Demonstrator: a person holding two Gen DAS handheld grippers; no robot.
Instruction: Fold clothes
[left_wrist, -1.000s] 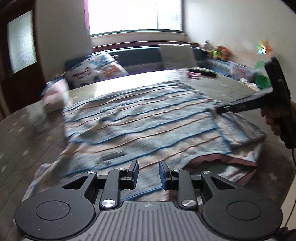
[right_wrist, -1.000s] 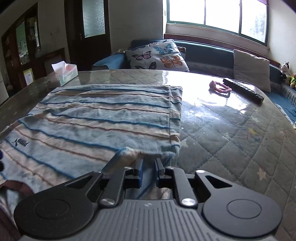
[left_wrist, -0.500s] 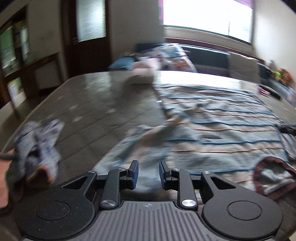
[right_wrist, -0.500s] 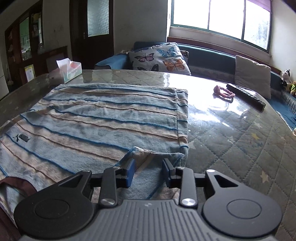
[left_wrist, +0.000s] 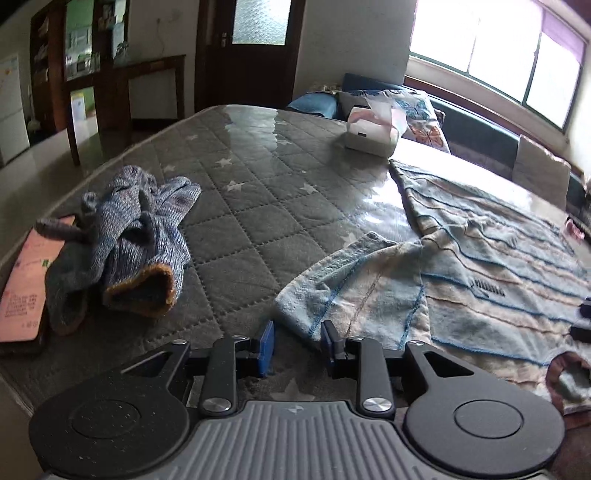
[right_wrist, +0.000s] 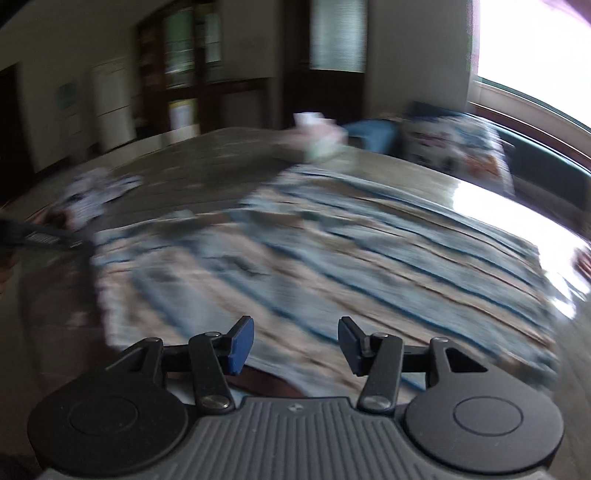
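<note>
A light-blue striped top (left_wrist: 491, 273) lies flat on the quilted grey table; it also shows, blurred, in the right wrist view (right_wrist: 332, 251). Its left sleeve (left_wrist: 347, 280) sticks out towards my left gripper (left_wrist: 297, 345), which is open and empty, its jaws at the sleeve's cuff end. My right gripper (right_wrist: 295, 345) is open and empty, hovering over the near edge of the top by the dark-red collar (left_wrist: 569, 373). The right gripper's fingertips (left_wrist: 583, 321) show at the right edge of the left wrist view.
A crumpled blue knitted garment (left_wrist: 122, 240) lies at the table's left on a pink booklet (left_wrist: 22, 288). A tissue box (left_wrist: 371, 131) stands at the far side. Butterfly cushions (left_wrist: 421, 118) and a bench sit under the window. The table edge (left_wrist: 22, 376) runs close at left.
My right gripper let go of the folded sleeve, opened wide and swung left over the top. My left gripper swung left to the other sleeve, staying open.
</note>
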